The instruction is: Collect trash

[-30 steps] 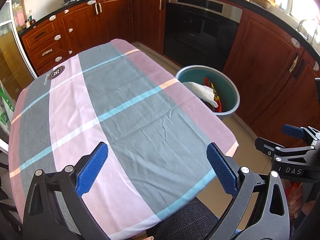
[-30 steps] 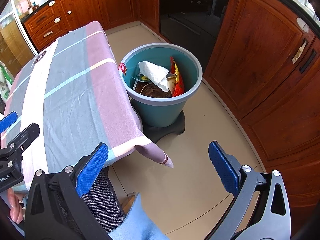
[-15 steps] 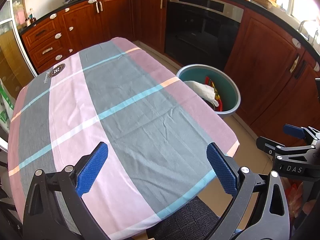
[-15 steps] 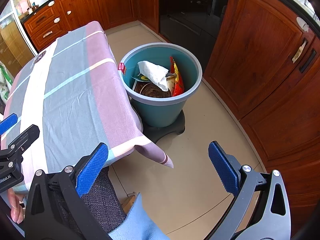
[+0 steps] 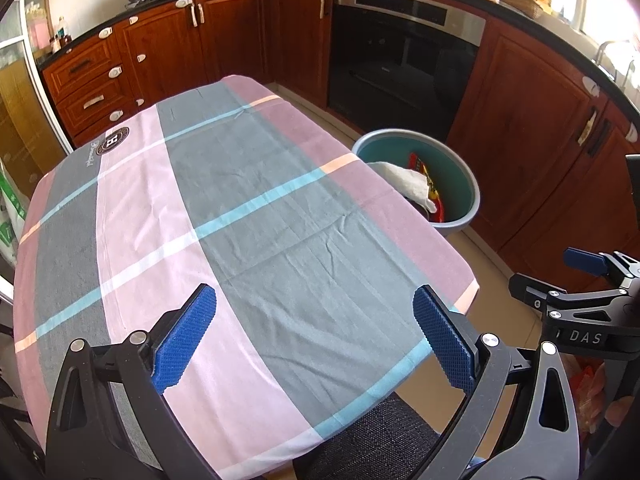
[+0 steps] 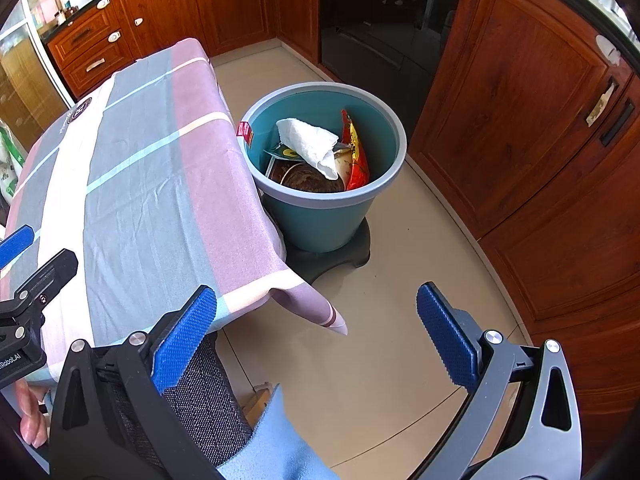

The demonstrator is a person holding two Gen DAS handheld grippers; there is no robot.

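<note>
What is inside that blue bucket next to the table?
The bucket holds a crumpled white paper towel on top, a red and yellow snack wrapper standing along one side, and a brown bowl. Anything deeper is covered by these.

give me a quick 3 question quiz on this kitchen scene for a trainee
1. True or false: the left tongs hold a piece of trash.
2. Multiple choice: where does the bin stand? A) on the tablecloth B) on the floor beside the table C) on the counter
3. Short answer: which white item lies on top of the trash in the bin?

Key:
1. False. Both the left tongs and the right tongs are open and hold nothing.
2. B. It stands by the edge of the tablecloth, in front of the oven.
3. A crumpled paper towel, next to a red wrapper.
</note>
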